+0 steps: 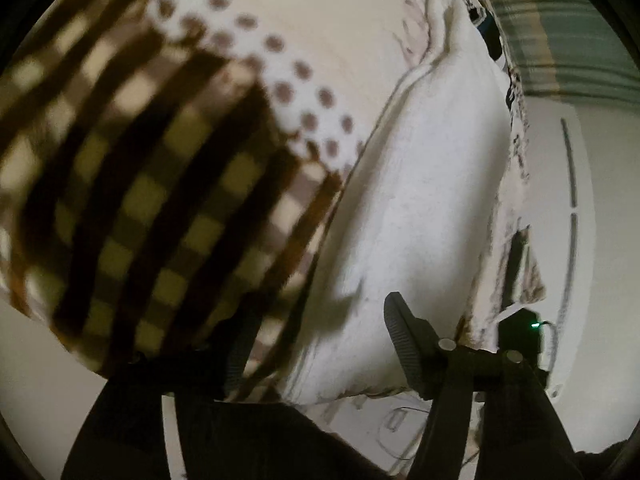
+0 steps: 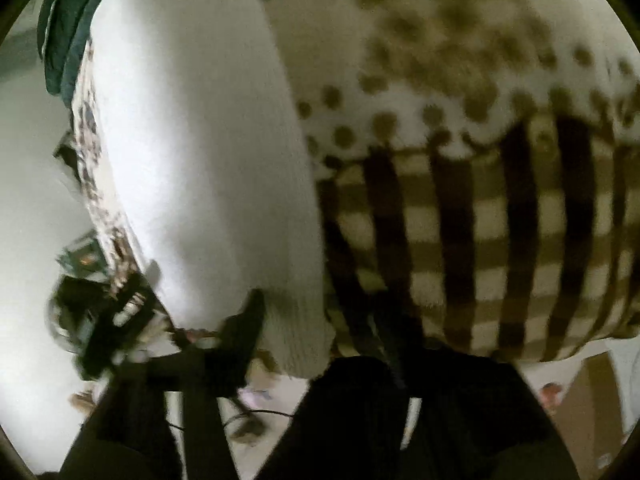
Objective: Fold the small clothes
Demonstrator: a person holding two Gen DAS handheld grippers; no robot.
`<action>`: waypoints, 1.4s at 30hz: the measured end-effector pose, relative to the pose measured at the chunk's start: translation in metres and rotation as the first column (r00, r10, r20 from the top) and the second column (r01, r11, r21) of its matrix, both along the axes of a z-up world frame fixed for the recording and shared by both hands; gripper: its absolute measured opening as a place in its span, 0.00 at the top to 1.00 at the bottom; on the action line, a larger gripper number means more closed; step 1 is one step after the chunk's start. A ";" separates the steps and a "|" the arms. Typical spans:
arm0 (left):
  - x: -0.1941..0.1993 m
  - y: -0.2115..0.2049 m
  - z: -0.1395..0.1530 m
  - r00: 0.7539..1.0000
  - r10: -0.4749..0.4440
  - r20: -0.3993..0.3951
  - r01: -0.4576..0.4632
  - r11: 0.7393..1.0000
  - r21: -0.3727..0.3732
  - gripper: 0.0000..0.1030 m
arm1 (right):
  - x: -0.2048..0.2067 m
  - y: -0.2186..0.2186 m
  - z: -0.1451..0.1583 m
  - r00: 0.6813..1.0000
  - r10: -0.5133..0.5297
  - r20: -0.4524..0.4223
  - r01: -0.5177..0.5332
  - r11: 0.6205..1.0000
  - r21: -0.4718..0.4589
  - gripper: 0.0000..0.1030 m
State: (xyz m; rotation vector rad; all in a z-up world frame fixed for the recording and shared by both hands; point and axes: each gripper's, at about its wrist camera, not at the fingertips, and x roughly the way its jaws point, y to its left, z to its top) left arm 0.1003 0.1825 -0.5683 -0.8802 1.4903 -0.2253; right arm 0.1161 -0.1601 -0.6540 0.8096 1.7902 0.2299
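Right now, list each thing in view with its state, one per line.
Checked and dotted garment: lifted, hanging in front of both cameras, blurred.
White cloth: spread flat beside the garment.
Left hand-held gripper: fingers apart, one finger hidden behind the garment's edge; grip unclear.
Right hand-held gripper: fingers apart at the garment's lower edge; grip unclear.

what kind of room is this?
Probably a home, perhaps a bedroom: a checked and dotted blanket under a white cloth, pale floor, and a cardboard box. Blurry, so not certain.

one checked brown garment (image 1: 132, 208), one dotted white cloth (image 1: 304, 80), one plain white cloth (image 1: 432, 184)
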 end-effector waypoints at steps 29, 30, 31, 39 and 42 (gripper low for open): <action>0.185 -0.067 0.114 0.950 0.034 0.311 -0.002 0.995 -0.101 0.93 | 0.171 0.002 0.109 0.912 -0.302 0.280 0.211 0.927 0.311 0.90; 0.208 -0.070 0.114 0.941 0.031 0.338 0.002 0.995 -0.099 0.93 | 0.191 -0.001 0.112 0.901 -0.317 0.297 0.225 0.926 0.305 0.90; 0.224 -0.073 0.113 0.934 0.025 0.357 0.009 0.996 -0.093 0.93 | 0.214 -0.009 0.112 0.890 -0.333 0.312 0.241 0.924 0.297 0.90; 0.353 -0.071 0.061 0.942 0.104 0.318 -0.044 0.981 -0.191 0.87 | 0.360 -0.060 0.100 0.861 -0.357 0.361 0.294 0.930 0.219 0.90; 0.383 -0.054 0.044 0.942 0.198 0.272 -0.123 0.955 -0.269 0.70 | 0.402 -0.059 0.093 0.869 -0.360 0.339 0.301 0.929 0.216 0.84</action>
